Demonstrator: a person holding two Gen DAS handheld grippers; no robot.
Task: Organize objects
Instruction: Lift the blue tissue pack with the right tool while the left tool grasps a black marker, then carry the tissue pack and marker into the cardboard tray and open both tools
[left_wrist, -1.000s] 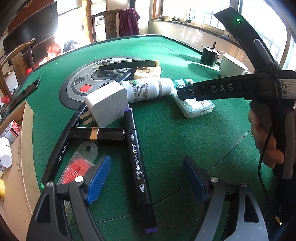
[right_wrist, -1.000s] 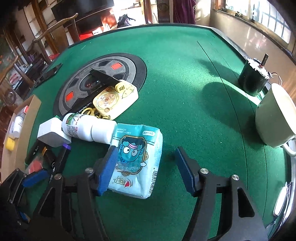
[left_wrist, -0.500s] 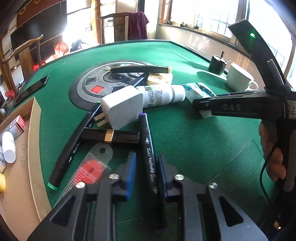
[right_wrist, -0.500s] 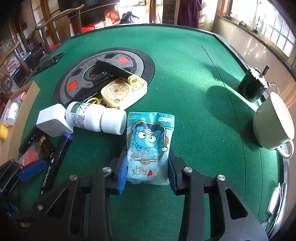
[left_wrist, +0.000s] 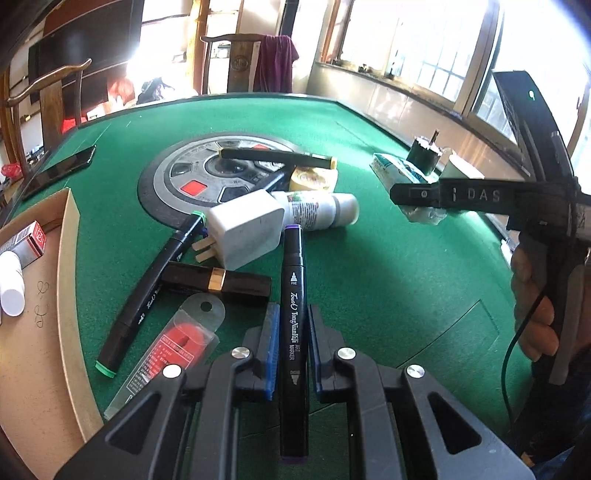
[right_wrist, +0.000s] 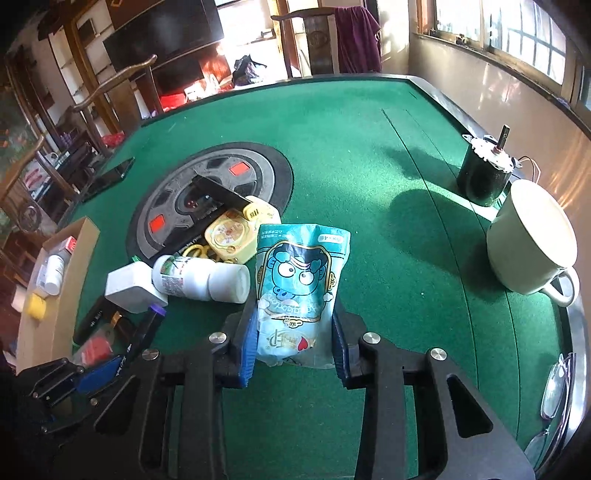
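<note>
My left gripper (left_wrist: 291, 350) is shut on a black art marker with a purple cap (left_wrist: 293, 295), its far end raised off the green felt. My right gripper (right_wrist: 293, 339) is shut on a blue cartoon-printed tissue packet (right_wrist: 301, 280), lifted and tilted up off the felt. The same packet (left_wrist: 397, 171) shows in the left wrist view behind the right gripper's black body. A white charger plug (left_wrist: 245, 230), a white bottle (left_wrist: 319, 210), a second marker with a green cap (left_wrist: 147, 295) and a black-and-gold tube (left_wrist: 218, 282) lie in the pile.
An open cardboard box (left_wrist: 70, 280) with small items stands at the left table edge. A yellow case (right_wrist: 231, 236) and a black bar (right_wrist: 218, 192) lie on the round centre plate. A white cup (right_wrist: 532, 240) and a black motor (right_wrist: 484, 173) stand at the right rim; a phone (left_wrist: 59, 170) lies far left.
Both grippers closed: the left onto the purple-capped marker, the right onto the tissue packet. Both then rose a little, lifting the packet and tilting the marker up.
</note>
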